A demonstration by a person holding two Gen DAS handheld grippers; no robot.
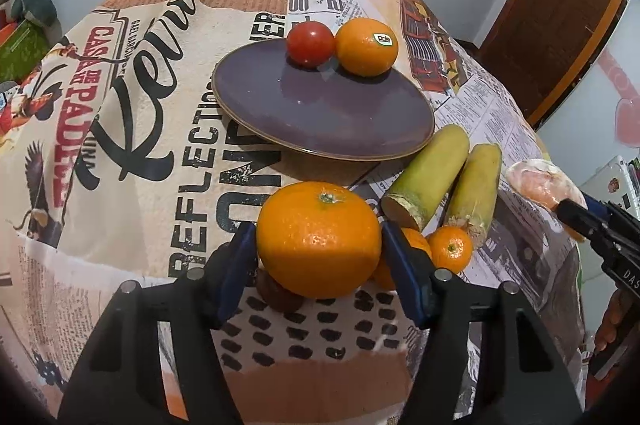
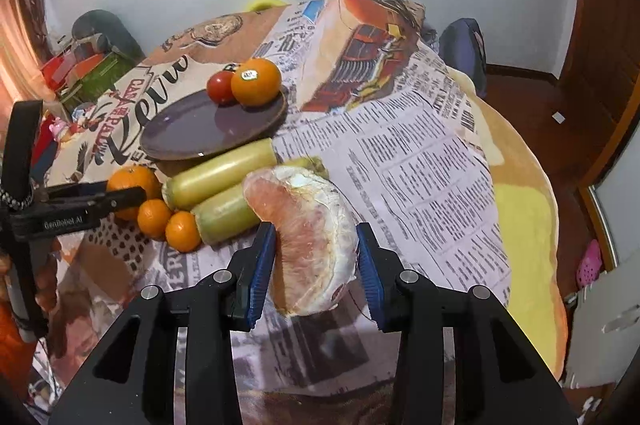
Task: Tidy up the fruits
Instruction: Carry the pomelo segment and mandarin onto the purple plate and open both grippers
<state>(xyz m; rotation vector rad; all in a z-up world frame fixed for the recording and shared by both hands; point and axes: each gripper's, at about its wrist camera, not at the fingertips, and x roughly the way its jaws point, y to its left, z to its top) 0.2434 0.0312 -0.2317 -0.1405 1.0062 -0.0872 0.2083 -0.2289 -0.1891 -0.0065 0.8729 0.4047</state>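
My left gripper is shut on a large orange, held just above the table near its front edge. My right gripper is shut on a peeled pomelo wedge; the wedge also shows in the left wrist view. A purple plate holds a tomato and a stickered orange. Two yellow-green sugarcane pieces and two small mandarins lie beside the plate. A dark round fruit sits under the held orange.
The table is covered with a printed newspaper-pattern cloth. A chair with a backpack stands behind the table. Boxes and clutter lie at the left. A wooden door is at the right.
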